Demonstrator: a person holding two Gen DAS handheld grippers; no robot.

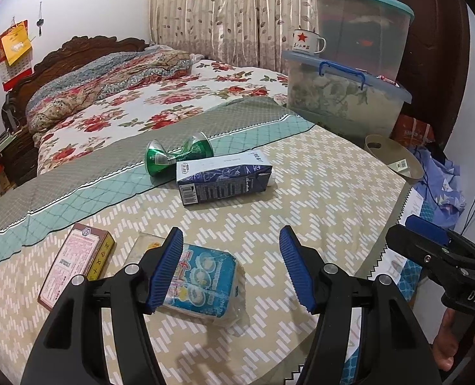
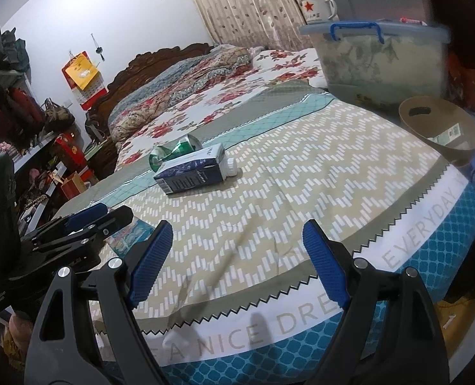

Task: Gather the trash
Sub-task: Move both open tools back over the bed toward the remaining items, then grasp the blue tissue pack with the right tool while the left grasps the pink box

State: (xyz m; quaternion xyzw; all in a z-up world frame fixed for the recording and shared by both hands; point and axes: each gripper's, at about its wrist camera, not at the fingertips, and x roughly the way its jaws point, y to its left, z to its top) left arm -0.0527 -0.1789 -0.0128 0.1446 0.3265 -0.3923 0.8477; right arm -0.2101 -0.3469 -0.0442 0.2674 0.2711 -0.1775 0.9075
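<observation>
On the bed, covered by a zigzag-patterned spread, a flat red-and-yellow box is seen farthest left. Just beside it, a crinkled blue snack packet is found under the left gripper, whose jaws are spread; the left pad overlaps the packet's edge, but no grip on it is shown. Farther back, a crushed green can is laid touching a dark blue carton on its side. At the right edge of the bed, a tan bin is tilted beside stacked storage boxes. The right gripper is held released over bare spread near the bed's foot, with nothing between its jaws.
</observation>
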